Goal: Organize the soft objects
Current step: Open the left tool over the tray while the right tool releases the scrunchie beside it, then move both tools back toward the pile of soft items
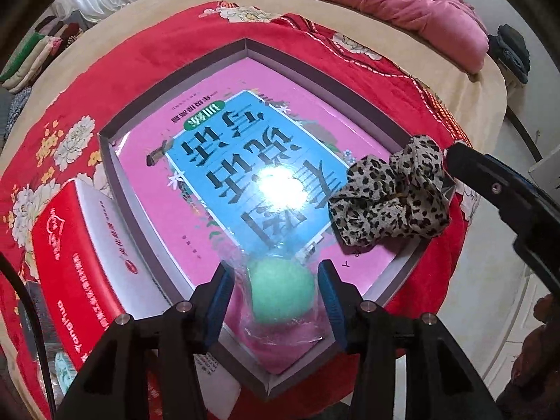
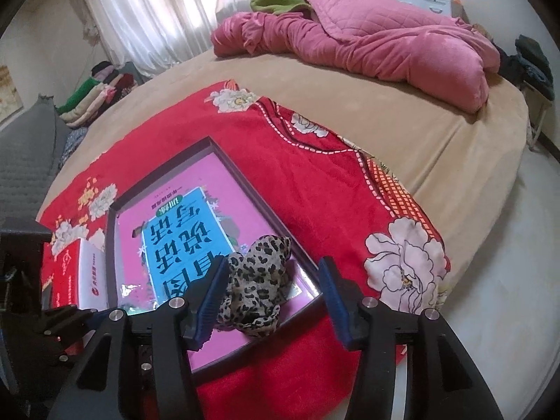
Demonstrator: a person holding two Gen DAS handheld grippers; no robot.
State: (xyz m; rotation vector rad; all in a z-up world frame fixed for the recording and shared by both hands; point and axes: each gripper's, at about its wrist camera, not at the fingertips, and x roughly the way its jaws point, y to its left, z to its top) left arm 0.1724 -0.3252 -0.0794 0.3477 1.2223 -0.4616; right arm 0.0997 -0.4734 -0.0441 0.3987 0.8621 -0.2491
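Observation:
A shallow grey box [image 1: 115, 182] with a pink and blue book inside lies on a red floral blanket [image 1: 70, 112]. A green foam ball in clear plastic wrap [image 1: 282, 292] rests in the box's near corner, between the open fingers of my left gripper [image 1: 276, 295]; the pads stand apart from it. A leopard-print scrunchie [image 1: 392, 196] lies on the box's right side. In the right wrist view the scrunchie [image 2: 257, 280] lies between the open fingers of my right gripper [image 2: 271, 294], against the left pad. The box [image 2: 245, 171] shows there too.
A red and white carton [image 1: 73, 255] sits left of the box, also in the right wrist view [image 2: 78, 273]. A pink quilt [image 2: 367, 42] lies at the far side of the tan bed [image 2: 402, 133]. Folded clothes [image 2: 94, 94] are stacked at far left. Floor lies to the right.

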